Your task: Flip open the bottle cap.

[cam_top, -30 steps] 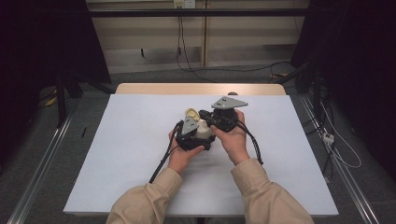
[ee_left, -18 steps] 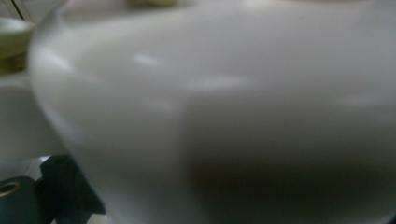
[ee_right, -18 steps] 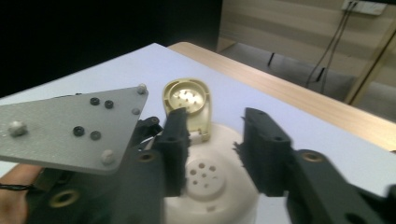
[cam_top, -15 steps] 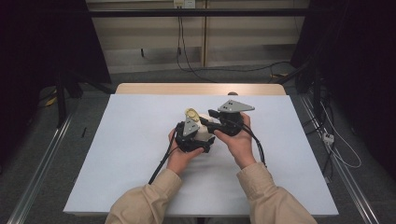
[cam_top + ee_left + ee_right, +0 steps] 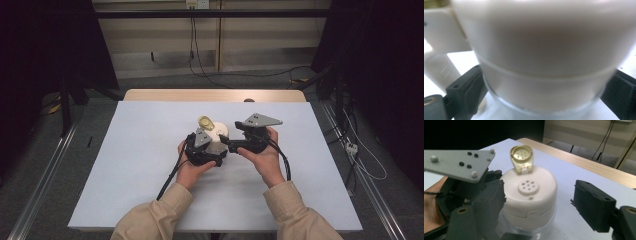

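A cream-white shaker jar [image 5: 219, 133] stands on the white table [image 5: 125, 165]. Its perforated top [image 5: 528, 186] is bare and its yellowish flip lid [image 5: 521, 157] is tipped up. My left gripper [image 5: 544, 100] is shut on the jar's clear lower body, one black jaw on each side; it is seen from above under the left hand [image 5: 202, 150]. My right gripper [image 5: 541, 207] sits just right of the jar [image 5: 226, 142]. Its jaws have just been opening and stand apart, with the jar's cap between them and the pads not pressing on it.
A wooden strip [image 5: 215, 95] borders the table's far edge. Black cables trail from both grippers toward the person [image 5: 170, 175]. The grey plate of the left gripper [image 5: 459, 163] is close beside the right gripper's left jaw. Dark floor and rails flank the table.
The right gripper has drawn back to the right, off the jar's top, and its jaws have spread apart. The left hand and the jar have stayed put.
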`<state>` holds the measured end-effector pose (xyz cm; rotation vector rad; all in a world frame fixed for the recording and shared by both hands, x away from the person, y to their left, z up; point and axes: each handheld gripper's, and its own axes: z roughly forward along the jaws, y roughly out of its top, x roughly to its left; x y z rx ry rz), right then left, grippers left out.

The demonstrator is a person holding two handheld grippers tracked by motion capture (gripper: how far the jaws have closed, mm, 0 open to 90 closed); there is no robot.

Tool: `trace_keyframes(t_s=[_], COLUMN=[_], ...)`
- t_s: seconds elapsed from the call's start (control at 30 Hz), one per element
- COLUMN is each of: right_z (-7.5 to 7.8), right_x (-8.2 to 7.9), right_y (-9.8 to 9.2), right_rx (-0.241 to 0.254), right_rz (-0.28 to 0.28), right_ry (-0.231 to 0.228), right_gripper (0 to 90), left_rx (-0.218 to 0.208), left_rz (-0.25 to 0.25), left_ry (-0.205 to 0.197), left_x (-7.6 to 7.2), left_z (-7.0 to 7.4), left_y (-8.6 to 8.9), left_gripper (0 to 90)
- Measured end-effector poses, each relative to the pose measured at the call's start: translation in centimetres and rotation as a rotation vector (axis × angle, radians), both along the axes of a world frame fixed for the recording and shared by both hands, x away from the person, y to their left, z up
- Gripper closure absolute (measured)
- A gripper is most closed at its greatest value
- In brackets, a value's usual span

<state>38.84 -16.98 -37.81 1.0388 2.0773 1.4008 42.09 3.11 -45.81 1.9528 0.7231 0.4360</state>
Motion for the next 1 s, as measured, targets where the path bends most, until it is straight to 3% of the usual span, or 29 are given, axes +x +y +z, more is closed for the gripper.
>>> trace_keyframes(t_s=[0.23,0.63,1.0], right_z=[-0.6,-1.9,-3.6], right_x=[-1.2,-3.2,-5.0], right_y=[-0.2,-1.6,-3.8], right_rx=[-0.009,0.004,-0.002], right_rz=[0.028,0.029,0.016], right_ry=[0.005,0.027,0.049], right_gripper=[20.1,15.5,12.7], left_rx=[-0.017,-0.038,-0.069], left_rz=[-0.020,-0.059,-0.074], left_ry=[0.009,-0.032,-0.004], left_x=[-1.1,-2.9,-3.9], left_z=[0.5,1.9,2.4], left_y=[1.7,4.9,7.4], left_gripper=[5.1,5.1,5.0])
